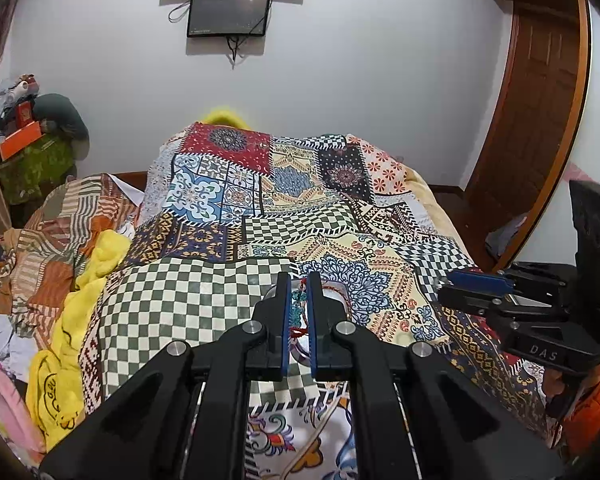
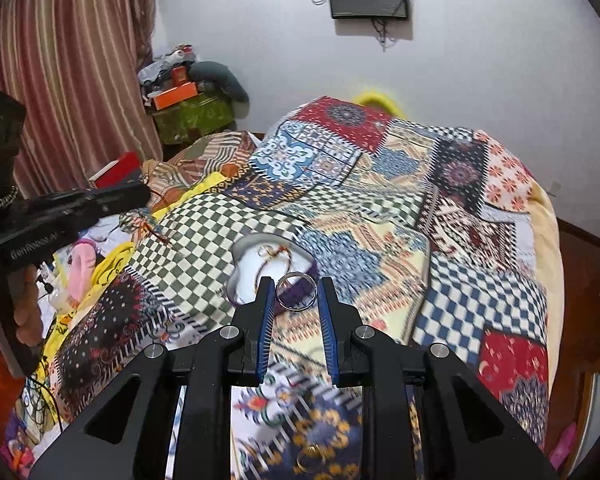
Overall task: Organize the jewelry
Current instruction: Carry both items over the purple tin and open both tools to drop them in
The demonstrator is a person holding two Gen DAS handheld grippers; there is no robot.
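Nearest in the right wrist view, a thin gold ring (image 2: 311,459) lies loose on the bed (image 2: 480,280), low between the arms of the right gripper (image 2: 296,294), on the dark patch of the patchwork cover. That one looks to be still waiting its turn.

The right gripper's fingers (image 2: 265,308) stand fairly wide, and a silver bangle (image 2: 296,292) sits in the gap at their tips, on its edge, tilted. Whether it rests against the left finger or hangs free I cannot tell. Just beyond it is the white tray (image 2: 244,270) with a grey rim, near the middle of the bed, already holding a purple band (image 2: 308,278) and a red thread bracelet (image 2: 278,258).

The step in hand seems to be setting the bangle into that tray. To do it well, carry the tips over the bare white part of the tray, lower until the bangle touches, then spread the fingers slowly so it lies flat and does not roll off the rim onto the soft cover.

The left gripper (image 1: 299,288) is narrow, clamped on a beaded bracelet (image 1: 298,308) with a red tassel, over the same tray. Keep it high and to its own side so the two tools do not knock
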